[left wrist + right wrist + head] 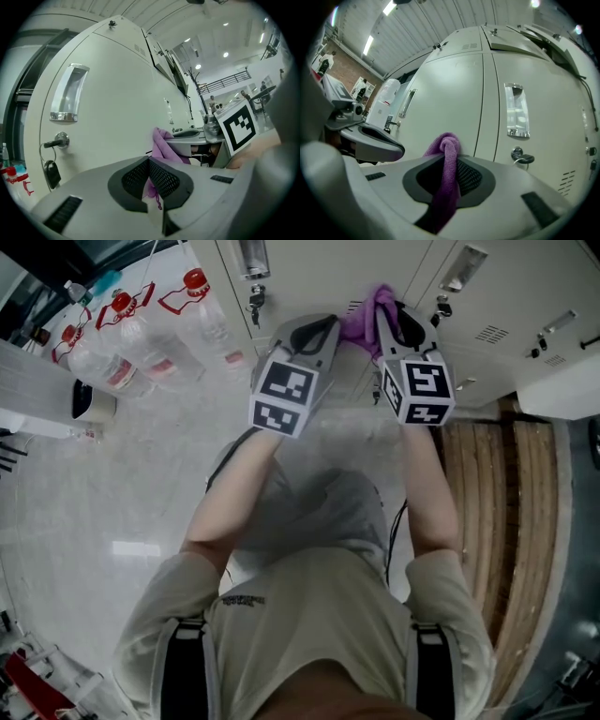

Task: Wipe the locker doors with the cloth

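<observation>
Clear plastic bottles with red caps (141,343) sit on a pale glossy floor (112,493). Just beside the bottles is a white round container (92,401). Well to their right lie brown wooden slats (497,512).

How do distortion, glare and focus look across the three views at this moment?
Head view: mild barrel bend, even light, cloth sharp. Left gripper view: strong fisheye with black corners, the locker door bows, ceiling lamps blow out white. Right gripper view: same fisheye; the label holder glints, the cloth's lower end looks soft.

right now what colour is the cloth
Purple; the cloth shows best in the right gripper view.
</observation>
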Available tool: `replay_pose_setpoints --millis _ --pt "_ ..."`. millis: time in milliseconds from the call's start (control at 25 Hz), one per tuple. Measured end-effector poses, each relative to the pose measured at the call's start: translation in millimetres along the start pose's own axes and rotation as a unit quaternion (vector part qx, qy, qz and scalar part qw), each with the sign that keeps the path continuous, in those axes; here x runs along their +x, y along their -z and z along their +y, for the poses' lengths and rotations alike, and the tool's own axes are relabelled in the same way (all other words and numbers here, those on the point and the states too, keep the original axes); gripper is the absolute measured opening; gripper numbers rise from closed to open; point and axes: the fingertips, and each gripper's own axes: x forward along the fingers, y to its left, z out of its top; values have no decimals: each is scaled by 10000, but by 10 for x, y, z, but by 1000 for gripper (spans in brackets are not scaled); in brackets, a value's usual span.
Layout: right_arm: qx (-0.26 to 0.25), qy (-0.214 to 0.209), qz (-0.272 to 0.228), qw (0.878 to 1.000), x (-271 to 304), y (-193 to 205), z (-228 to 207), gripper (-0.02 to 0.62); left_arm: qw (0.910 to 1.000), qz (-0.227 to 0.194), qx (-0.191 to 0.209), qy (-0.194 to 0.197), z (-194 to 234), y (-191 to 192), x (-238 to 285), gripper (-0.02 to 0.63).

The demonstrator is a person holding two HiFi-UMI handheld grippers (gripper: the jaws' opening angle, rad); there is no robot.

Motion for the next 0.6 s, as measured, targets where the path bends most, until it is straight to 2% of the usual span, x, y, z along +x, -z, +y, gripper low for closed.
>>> replay_pose_setpoints --millis 600 --pt "123 7 -15 9999 -102 -56 -29 57 9999 -1 85 -149 70 -63 -148 2"
